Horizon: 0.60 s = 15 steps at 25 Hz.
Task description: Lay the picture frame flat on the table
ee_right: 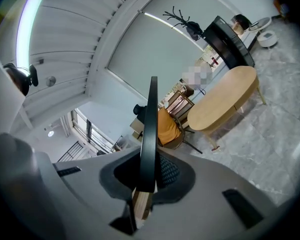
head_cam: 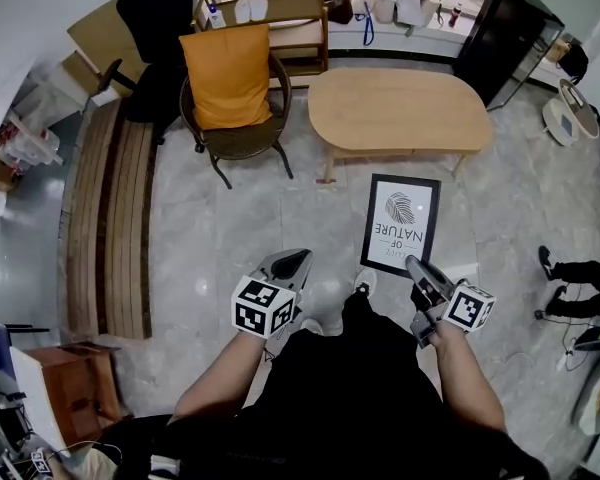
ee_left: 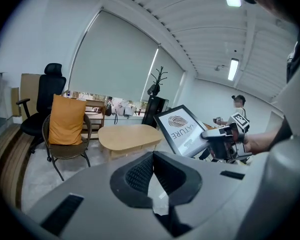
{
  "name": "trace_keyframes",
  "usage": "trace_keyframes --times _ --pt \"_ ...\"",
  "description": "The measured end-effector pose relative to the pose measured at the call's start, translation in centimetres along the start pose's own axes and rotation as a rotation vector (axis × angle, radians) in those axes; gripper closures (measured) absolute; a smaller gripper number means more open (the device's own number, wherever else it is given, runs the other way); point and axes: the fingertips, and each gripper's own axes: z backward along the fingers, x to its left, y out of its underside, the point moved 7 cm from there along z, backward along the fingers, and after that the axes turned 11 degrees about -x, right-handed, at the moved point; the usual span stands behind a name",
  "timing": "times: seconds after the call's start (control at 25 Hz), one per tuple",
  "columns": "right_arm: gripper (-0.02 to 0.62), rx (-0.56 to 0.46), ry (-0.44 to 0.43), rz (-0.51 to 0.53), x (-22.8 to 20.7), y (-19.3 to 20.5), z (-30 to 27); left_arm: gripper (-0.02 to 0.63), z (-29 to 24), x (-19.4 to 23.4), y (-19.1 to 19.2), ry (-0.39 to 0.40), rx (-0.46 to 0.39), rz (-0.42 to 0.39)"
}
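The black picture frame (head_cam: 400,223) with a leaf print hangs in the air in front of the oval wooden table (head_cam: 400,108), tilted over the floor. My right gripper (head_cam: 417,266) is shut on the frame's near lower edge. In the right gripper view the frame (ee_right: 151,134) runs edge-on up from between the pads of the gripper (ee_right: 151,176). The left gripper view shows the frame (ee_left: 182,131) slanted, with the right gripper (ee_left: 222,143) clamped on its rim. My left gripper (head_cam: 298,258) hovers to the left of the frame, its jaws (ee_left: 152,156) shut and holding nothing.
A wicker chair with an orange cushion (head_cam: 230,78) stands left of the table. A slatted wooden bench (head_cam: 110,218) runs along the left, and a black office chair (head_cam: 155,18) is behind it. A black cabinet (head_cam: 505,28) is at the back right. Another person's legs (head_cam: 580,278) are at the right.
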Motion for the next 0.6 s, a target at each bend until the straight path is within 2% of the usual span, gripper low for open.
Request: trace_keyframes --times 0.16,0.28,0.4,0.6 --pt "0.572 -0.046 -0.049 -0.072 -2.9 -3.4 -2.6 0.601 -3.9 -0.5 -1.5 0.013 0.031 -0.031" --pt "0.572 -0.033 -0.050 -0.065 -5.6 -5.8 -4.6 0.601 -8.2 -0.5 -3.0 0.010 0.035 -0.045" --pt "0.573 -0.035 -0.088 -0.085 -6.8 -8.7 -6.5 0.601 -12.8 -0.8 -5.5 0.016 0.013 -0.034" --pt "0.572 -0.034 -0.101 -0.047 -9.6 -13.8 -7.3 0.601 -19.9 -1.0 -8.5 0.029 -0.002 -0.031"
